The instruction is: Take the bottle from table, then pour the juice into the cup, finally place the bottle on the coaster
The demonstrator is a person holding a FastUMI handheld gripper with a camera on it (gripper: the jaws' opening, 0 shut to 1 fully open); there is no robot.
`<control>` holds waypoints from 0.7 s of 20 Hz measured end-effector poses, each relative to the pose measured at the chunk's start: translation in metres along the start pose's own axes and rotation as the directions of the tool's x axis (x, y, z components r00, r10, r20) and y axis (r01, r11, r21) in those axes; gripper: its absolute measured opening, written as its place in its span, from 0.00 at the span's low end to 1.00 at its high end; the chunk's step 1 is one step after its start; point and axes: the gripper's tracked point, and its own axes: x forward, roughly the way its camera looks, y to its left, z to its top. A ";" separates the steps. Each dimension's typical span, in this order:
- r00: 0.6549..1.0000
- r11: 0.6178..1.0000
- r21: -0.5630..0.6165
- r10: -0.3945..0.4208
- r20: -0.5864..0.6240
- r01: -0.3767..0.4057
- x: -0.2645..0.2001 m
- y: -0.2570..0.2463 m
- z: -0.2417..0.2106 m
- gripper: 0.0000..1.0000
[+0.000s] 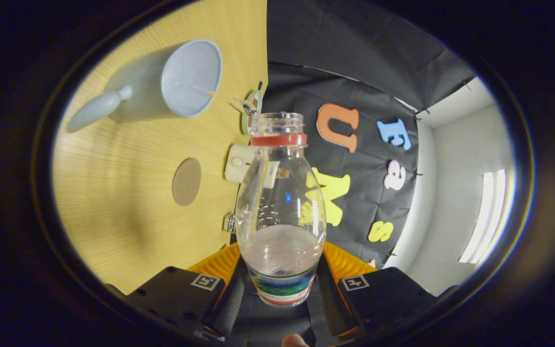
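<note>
A clear plastic bottle (pixel 280 207) with a red neck ring, no cap and a coloured label sits between my fingers, and my gripper (pixel 281 277) is shut on its lower body. The view is rolled sideways, so the wooden table (pixel 128 212) stands like a wall beside the bottle. The bottle looks almost empty, with a pale film near its base. A pale blue cup (pixel 171 82) with a handle stands on the table beyond the bottle's mouth, its opening facing me. A round brown coaster (pixel 186 181) lies flat on the table between the cup and my fingers.
A small cream box-shaped device (pixel 239 163) sits at the table's back edge just behind the bottle's shoulder. A round dish (pixel 253 108) with something shiny rests farther along that edge. A small metal clip (pixel 230 222) is on the edge too. The booth's black cloth hangs behind.
</note>
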 end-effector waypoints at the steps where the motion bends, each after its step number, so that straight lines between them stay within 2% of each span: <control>1: 1.000 1.000 -0.001 -0.001 0.001 0.001 0.000 -0.001 -0.001 0.76; 14: 1.000 1.000 -0.022 -0.006 0.004 0.007 -0.002 -0.008 0.003 0.76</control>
